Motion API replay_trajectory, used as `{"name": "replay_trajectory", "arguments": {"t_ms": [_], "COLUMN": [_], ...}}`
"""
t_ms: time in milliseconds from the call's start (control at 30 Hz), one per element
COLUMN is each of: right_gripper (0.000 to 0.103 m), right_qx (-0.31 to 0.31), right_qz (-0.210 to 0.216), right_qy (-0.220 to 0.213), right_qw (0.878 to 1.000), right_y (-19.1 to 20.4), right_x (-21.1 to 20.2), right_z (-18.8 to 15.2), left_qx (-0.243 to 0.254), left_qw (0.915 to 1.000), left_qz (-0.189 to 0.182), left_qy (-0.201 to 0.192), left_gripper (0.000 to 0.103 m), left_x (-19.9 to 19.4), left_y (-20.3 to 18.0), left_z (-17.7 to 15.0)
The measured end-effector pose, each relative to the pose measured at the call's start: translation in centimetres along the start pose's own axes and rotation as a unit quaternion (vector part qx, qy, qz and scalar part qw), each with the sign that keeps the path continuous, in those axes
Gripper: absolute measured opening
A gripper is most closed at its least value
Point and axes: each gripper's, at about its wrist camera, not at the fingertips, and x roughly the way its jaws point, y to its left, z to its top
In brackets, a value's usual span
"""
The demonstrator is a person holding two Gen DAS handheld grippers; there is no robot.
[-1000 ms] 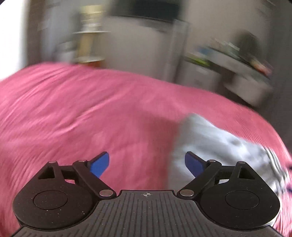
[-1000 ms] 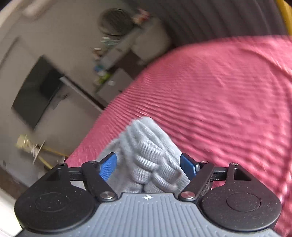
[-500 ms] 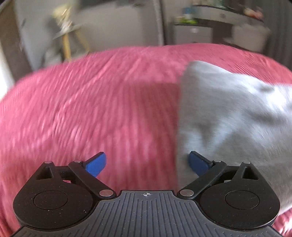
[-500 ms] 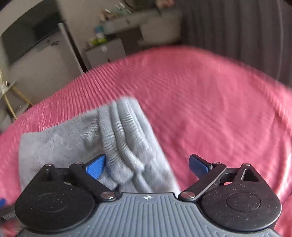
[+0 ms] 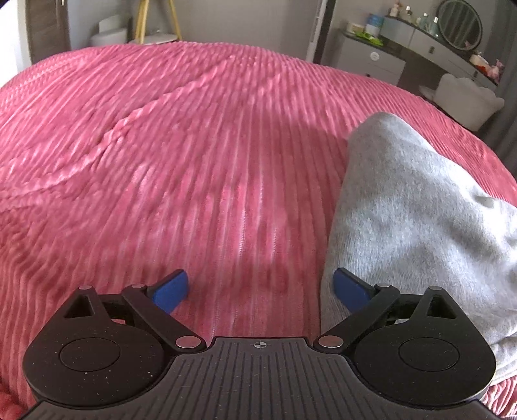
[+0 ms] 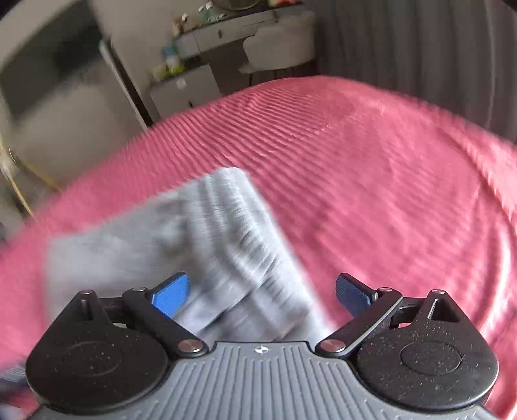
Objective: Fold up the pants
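Note:
The grey pants lie folded in a compact bundle on the pink ribbed bedspread. In the left wrist view they sit to the right; my left gripper is open and empty, its right finger beside the bundle's left edge. In the right wrist view the pants lie at the lower left, ribbed waistband on top, blurred by motion. My right gripper is open and empty just above the bundle's near end.
The pink bedspread covers the whole bed. Beyond it stand a grey dressing table with a round mirror, a white chair, a yellow-legged stand and a dark curtain.
Both grippers have swung and pulled back from the pants. The right gripper's jaws have opened wider and it no longer straddles the bundle closely. The left view has steadied.

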Motion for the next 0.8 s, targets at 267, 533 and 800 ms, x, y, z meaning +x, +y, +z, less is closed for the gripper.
{"name": "replay_trajectory", "arguments": {"t_ms": [267,533,800], "right_gripper": [0.097,0.097,0.097], "right_qx": [0.090,0.085,0.122], "right_qz": [0.148,0.162,0.147], "right_qy": [0.018,0.013,0.010], "right_qw": [0.985,0.983,0.982], "right_y": [-0.5,-0.4,-4.1], "right_x": [-0.4,-0.8,-1.3], "right_z": [-2.1,-2.8,0.4], "left_qx": [0.055,0.226,0.046], "left_qw": [0.9947,0.9723,0.9900], "left_qz": [-0.083,-0.032,-0.131], "left_qy": [-0.024,-0.053,0.024], "left_gripper": [0.099,0.100,0.099], "left_x": [-4.9,-3.5,-3.9], "left_y": [-0.8,-7.5,-1.2], "left_z": [-2.8,-6.9,-2.3]}}
